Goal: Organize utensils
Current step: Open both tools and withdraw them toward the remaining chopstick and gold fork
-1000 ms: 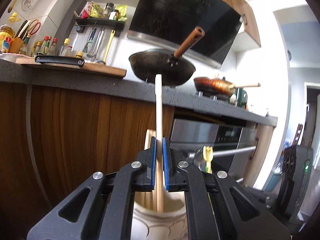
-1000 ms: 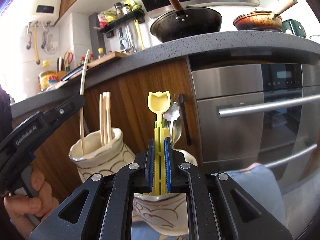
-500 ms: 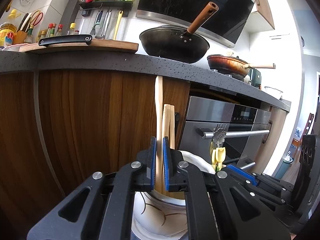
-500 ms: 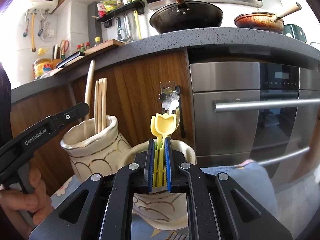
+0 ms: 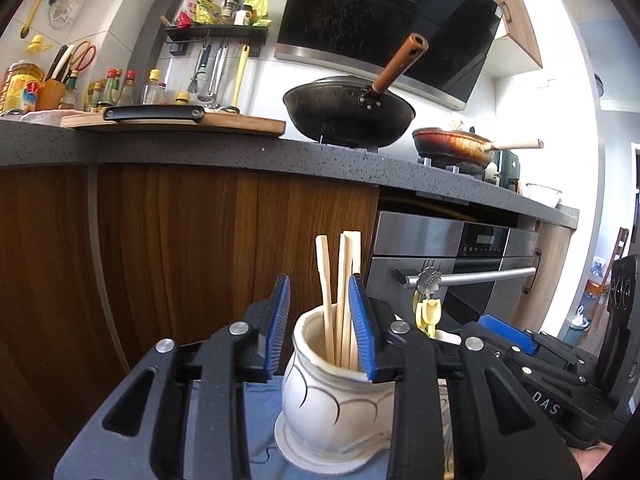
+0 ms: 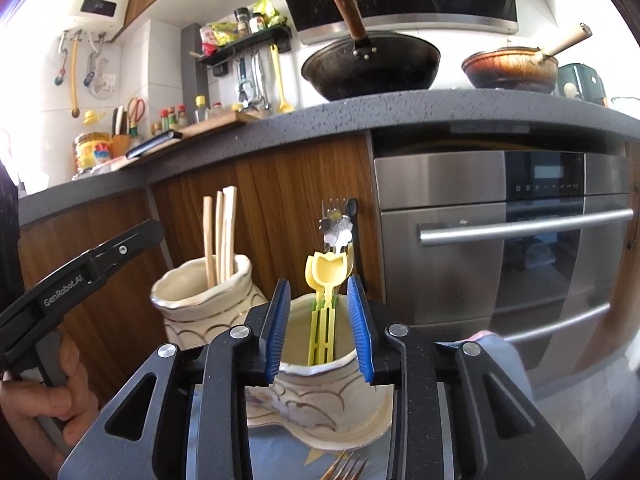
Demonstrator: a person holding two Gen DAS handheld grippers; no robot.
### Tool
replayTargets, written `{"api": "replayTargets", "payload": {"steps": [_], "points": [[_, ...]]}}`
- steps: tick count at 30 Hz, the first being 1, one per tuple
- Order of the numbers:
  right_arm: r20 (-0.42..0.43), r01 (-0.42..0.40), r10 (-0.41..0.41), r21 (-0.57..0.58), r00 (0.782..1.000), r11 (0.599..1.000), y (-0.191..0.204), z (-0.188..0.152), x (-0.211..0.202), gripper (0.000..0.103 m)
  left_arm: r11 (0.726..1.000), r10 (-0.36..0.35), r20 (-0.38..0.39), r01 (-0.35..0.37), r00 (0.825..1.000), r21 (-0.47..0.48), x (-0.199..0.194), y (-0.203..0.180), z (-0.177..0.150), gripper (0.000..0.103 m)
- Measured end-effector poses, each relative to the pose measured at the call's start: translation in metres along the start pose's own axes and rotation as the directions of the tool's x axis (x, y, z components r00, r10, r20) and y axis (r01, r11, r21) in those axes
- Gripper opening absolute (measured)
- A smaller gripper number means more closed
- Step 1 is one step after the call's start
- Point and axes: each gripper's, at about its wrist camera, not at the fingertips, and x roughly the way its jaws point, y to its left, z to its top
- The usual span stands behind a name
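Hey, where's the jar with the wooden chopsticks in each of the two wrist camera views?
Left wrist view: the chopstick jar sits bottom centre, right ahead of the left claw, whose jaws are opening around the chopsticks.
Right wrist view: the jar is left of centre, beside the jar of yellow utensils.
Shared landmark: the black wok on the counter.

The left gripper [image 5: 319, 322], a second ago clamped on a wooden chopstick [image 5: 323, 292], is opening and its blue pads no longer touch it; the chopstick now stands in the left jar [image 5: 332, 396] among the others; the right gripper [image 6: 320, 320] is likewise opening, freeing the yellow utensil [image 6: 326, 296], which now rests in the right jar [image 6: 320, 396].
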Motion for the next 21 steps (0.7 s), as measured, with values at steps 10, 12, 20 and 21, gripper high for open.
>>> {"api": "replayTargets", "payload": {"steps": [10,12,20,21], "points": [[-0.044,0.01,-0.009,0.018,0.999,1.0,-0.001,-0.029,-0.041,0.032,1.0,-0.027,-0.111,0.027,0.993,-0.006,-0.037,-0.001,-0.031,0.031],[-0.071,0.011,-0.009,0.029,0.997,1.0,-0.003,-0.037,-0.046,0.032,0.999,-0.032,-0.154,0.032,0.987,0.003,-0.042,-0.003,-0.042,0.031],[-0.209,0.0,0.017,0.083,0.978,0.997,-0.01,-0.063,-0.058,0.032,0.996,-0.074,-0.306,0.085,0.949,0.024,-0.067,-0.018,-0.085,0.031],[-0.22,0.0,0.02,0.087,0.975,0.996,-0.01,-0.066,-0.06,0.032,0.996,-0.078,-0.319,0.091,0.944,0.024,-0.07,-0.02,-0.088,0.031]]}}
